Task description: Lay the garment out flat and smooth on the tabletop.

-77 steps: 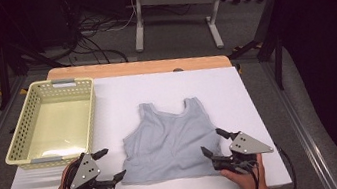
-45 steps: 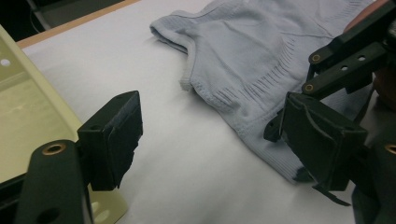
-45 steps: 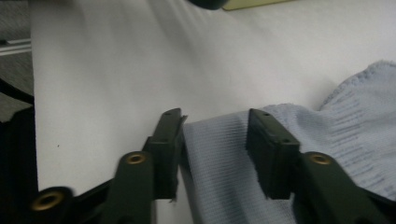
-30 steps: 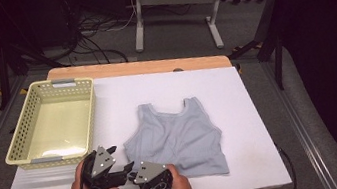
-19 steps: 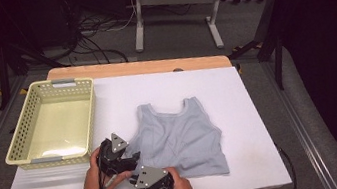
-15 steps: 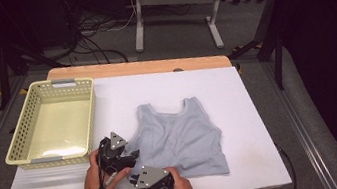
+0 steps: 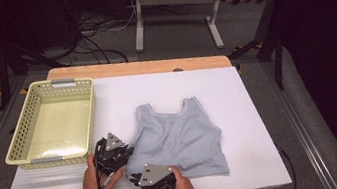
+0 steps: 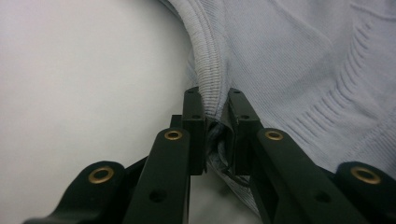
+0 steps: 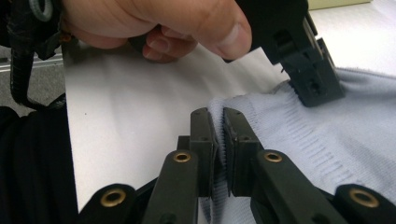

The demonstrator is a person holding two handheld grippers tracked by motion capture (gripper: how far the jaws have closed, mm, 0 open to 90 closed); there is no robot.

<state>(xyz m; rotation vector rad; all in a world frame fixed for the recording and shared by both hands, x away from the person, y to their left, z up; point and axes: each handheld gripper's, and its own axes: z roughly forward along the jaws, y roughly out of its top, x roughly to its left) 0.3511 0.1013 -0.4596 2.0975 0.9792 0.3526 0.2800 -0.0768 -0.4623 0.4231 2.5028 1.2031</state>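
Observation:
A light blue knitted tank top (image 7: 180, 138) lies flat on the white table (image 7: 247, 93), neck away from me. My left gripper (image 7: 126, 154) is at the top's left side. In the left gripper view (image 8: 215, 105) its jaws have just been closing and now pinch the ribbed edge of the top (image 8: 289, 56). My right gripper (image 7: 137, 176) sits at the lower left corner of the top. The right gripper view (image 9: 216, 119) has its jaws shut on the hem of the top (image 9: 336, 121), with the left gripper (image 9: 310, 74) and its hand just beyond.
A pale yellow plastic basket (image 7: 90, 117) with nothing in it stands at the table's left. A wooden strip (image 7: 142, 67) runs along the far edge. Bare white table lies to the right of the top and in front of the basket.
The right gripper has come from the top's lower right corner to its lower left corner. The left gripper slid up and right to the top's left edge and its jaws closed on it.

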